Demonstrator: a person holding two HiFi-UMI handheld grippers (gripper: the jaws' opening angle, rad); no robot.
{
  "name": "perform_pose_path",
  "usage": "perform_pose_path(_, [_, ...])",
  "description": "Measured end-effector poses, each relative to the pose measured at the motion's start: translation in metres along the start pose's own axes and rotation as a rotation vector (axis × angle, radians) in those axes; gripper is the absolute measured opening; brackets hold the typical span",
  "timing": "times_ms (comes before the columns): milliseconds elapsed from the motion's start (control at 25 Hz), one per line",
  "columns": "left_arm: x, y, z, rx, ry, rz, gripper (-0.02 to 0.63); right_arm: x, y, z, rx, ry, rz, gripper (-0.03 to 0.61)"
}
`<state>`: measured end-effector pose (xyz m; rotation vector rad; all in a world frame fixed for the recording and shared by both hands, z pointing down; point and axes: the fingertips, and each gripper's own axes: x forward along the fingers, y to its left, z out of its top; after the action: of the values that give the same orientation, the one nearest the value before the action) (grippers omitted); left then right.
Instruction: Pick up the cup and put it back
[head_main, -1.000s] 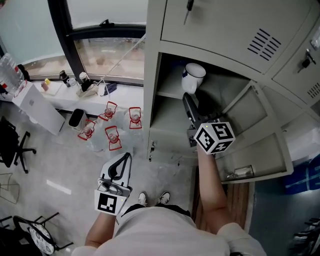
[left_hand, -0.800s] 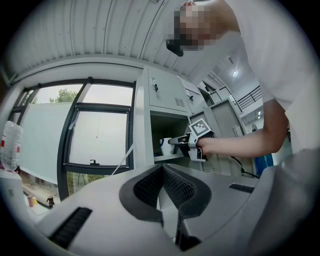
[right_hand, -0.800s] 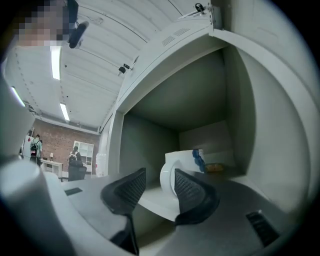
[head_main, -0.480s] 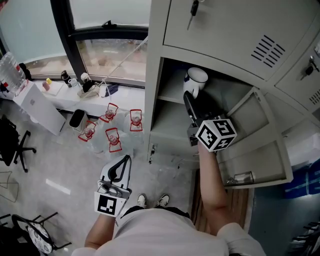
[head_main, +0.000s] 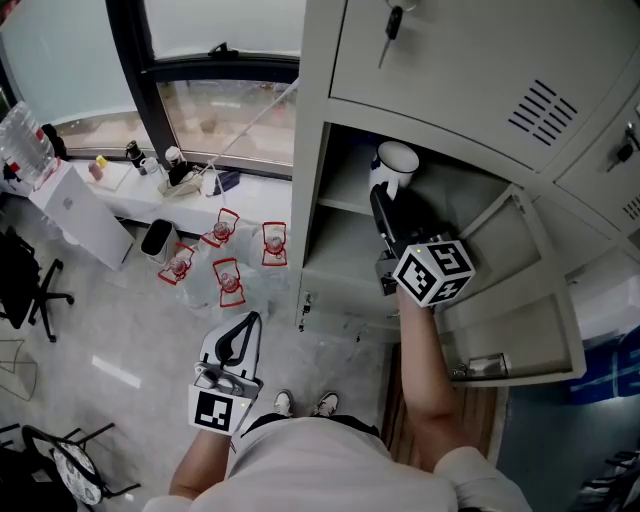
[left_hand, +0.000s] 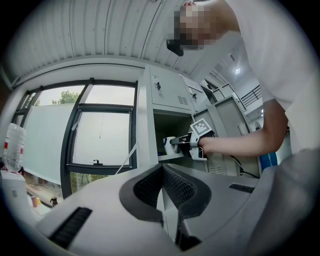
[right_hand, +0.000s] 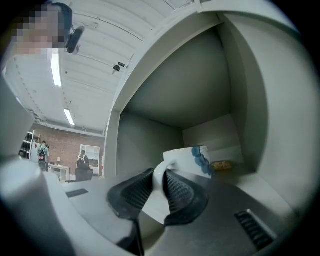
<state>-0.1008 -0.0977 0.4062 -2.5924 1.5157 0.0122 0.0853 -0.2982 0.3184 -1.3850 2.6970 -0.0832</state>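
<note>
cup (head_main: 396, 160): head view shows the rim and upper wall only, lower body is hidden behind right gripper (head_main: 380, 197)
cup handle (right_hand: 158, 174): mostly covered by the pads (right_hand: 180, 192), which press on it; jaws have just been closing
blue print (right_hand: 201, 159): on the cup wall, too blurred to make out
yellow thing (right_hand: 222, 165): on the shelf behind the cup, blurred, can't tell what it is
small item (head_main: 482, 368): on the open door's ledge, too small to tell
people (right_hand: 43, 150): far background, tiny, no detail
upper locker door (head_main: 480, 60): cut off by the top edge
</note>
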Motion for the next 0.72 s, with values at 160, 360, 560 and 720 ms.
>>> perform_pose_path(160, [0.0024,0.0,0.0,0.002,-0.001,-0.001,0.021,0.0022,0.0011,-0.0016,-0.024,0.017,0.008,0.064])
perform_pose_path(360, [0.0034,-0.0016,-0.0002,-0.004,-0.004,0.001,0.021,0.0032,0.0033,-0.0018,-0.042,0.023,0.034,0.055])
perform_pose_path(560, [0.0019,-0.0006,0.0005,-0.007,-0.004,0.007,0.021,0.0006,0.003,0.0004,-0.04,0.006,0.044,0.054])
perform_pose_path(720, [0.0006,0.002,-0.0001,-0.008,-0.001,0.015,0.021,-0.0036,0.0078,0.004,-0.03,-0.026,0.063,0.054])
